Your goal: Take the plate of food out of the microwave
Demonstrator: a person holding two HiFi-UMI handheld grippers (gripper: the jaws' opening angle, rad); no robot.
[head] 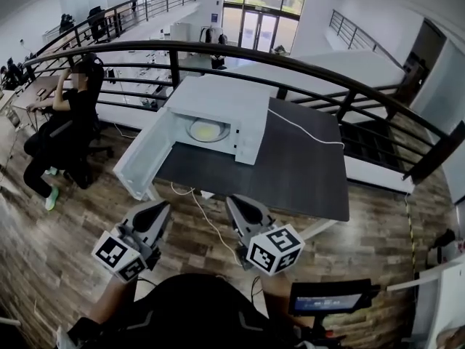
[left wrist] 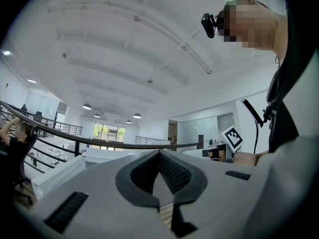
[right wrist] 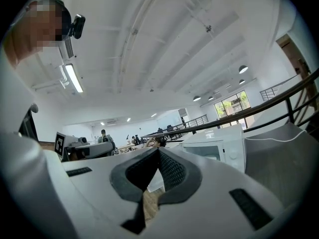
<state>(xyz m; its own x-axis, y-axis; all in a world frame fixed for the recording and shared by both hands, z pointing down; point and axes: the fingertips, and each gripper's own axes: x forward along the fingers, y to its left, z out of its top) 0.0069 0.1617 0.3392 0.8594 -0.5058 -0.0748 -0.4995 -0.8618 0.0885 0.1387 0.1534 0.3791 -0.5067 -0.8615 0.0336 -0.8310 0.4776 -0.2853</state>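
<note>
The plate [head: 207,130] sits inside the open microwave [head: 218,104] on the worktop [head: 290,169]. The left gripper [head: 158,211] and right gripper [head: 236,203] are closed and empty.

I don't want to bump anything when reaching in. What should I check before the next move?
1. The microwave door open: ok, swung wide to the left.
2. The plate of food inside the microwave: ok, in the cavity.
3. The left gripper empty: ok, nothing between its jaws.
4. The right gripper empty: ok, nothing between its jaws.
5. Jaws open for a grasp: not ok, both are shut.
6. Plate rim free to grip: cannot tell, too small.
</note>
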